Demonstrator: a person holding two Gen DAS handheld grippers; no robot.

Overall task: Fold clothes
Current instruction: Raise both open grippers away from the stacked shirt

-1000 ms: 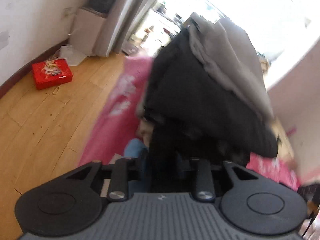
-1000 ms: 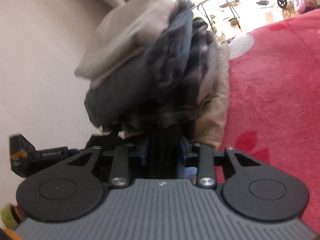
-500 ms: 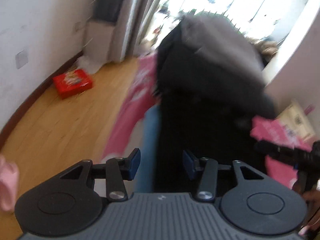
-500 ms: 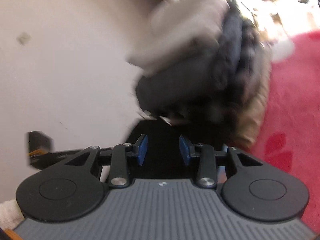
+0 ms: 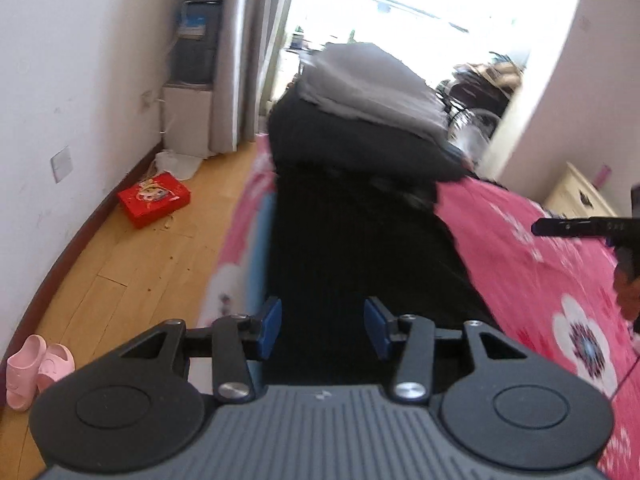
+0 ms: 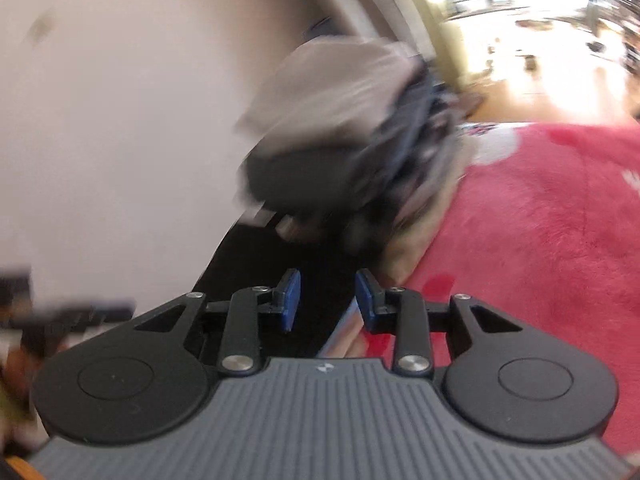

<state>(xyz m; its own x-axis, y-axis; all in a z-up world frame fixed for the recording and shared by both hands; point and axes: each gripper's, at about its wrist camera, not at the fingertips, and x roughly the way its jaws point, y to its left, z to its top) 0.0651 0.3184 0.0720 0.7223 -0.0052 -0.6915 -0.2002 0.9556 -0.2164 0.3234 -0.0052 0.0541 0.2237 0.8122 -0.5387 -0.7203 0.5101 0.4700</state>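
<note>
A black garment (image 5: 360, 248) lies flat on the pink flowered bed cover (image 5: 560, 264), running away from my left gripper (image 5: 322, 326). That gripper is open, its blue pads apart over the garment's near end. Beyond it stands a stack of folded clothes (image 5: 360, 120), black below and grey on top. In the right wrist view the same black garment (image 6: 280, 272) lies under my right gripper (image 6: 327, 300), which is open and empty. The blurred stack (image 6: 340, 136) sits just past it on the red cover (image 6: 540, 240).
A wooden floor (image 5: 132, 264) runs left of the bed, with a red box (image 5: 154, 198) and pink slippers (image 5: 36, 368). A white wall (image 5: 60, 80), grey curtain (image 5: 248, 60) and cream cabinet (image 5: 576, 196) surround the bed. The other gripper (image 5: 588, 226) shows at the right edge.
Both grippers opened and let go of the black garment. They pulled back from the stack, and the garment now lies flat on the bed.
</note>
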